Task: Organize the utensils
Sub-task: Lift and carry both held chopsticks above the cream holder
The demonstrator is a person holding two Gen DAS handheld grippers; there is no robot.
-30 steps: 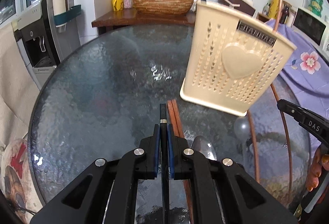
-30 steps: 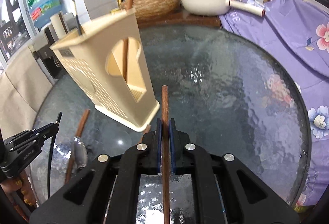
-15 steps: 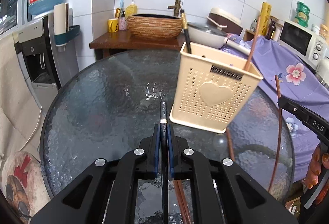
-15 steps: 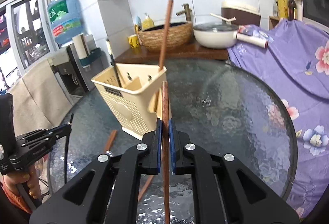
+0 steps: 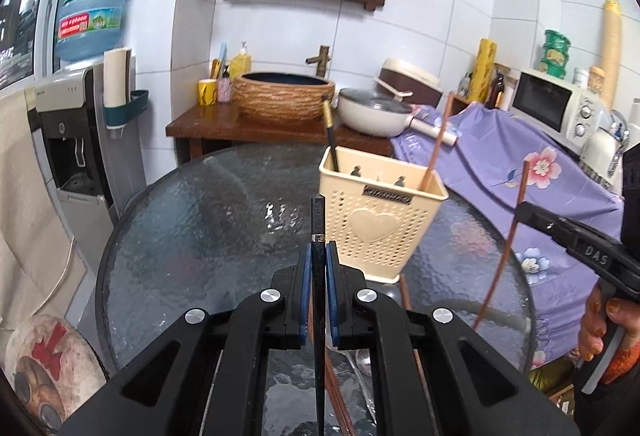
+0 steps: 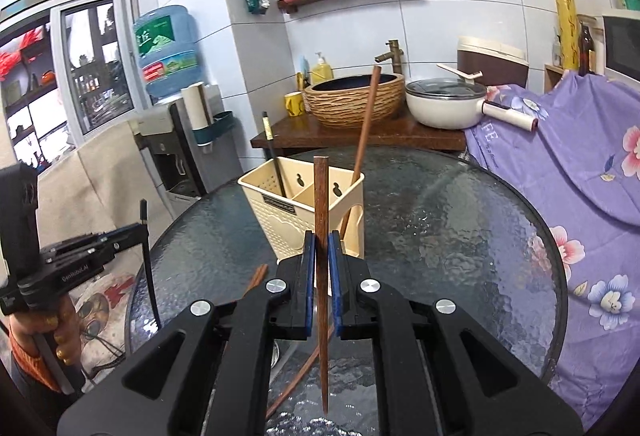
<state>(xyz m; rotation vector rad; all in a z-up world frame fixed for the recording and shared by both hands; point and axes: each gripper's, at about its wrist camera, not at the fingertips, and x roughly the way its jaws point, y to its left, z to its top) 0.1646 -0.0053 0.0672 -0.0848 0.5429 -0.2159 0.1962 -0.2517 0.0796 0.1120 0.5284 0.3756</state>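
Glass, round and slick, is the surface (image 5: 180,236) carrying the cream utensil holder (image 5: 380,224) at frame centre, already holding a black and a brown chopstick. Left tongs (image 5: 318,268) are clamping a black chopstick (image 5: 318,220), right tongs (image 6: 320,260) a brown chopstick (image 6: 321,195). Each narrow pinch is risking a swivelling stick, and a missed compartment could be nudging the light holder over.

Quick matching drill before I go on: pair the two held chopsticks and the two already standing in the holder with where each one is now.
Things:
1. black chopstick
2. brown chopstick
3. gold-banded chopstick
4. tall brown chopstick

Places:
A. holder, right compartment in the right wrist view
B. right gripper
C. holder, left compartment in the right wrist view
D. left gripper

Pairs: 1-D, 2-B, 3-C, 4-A
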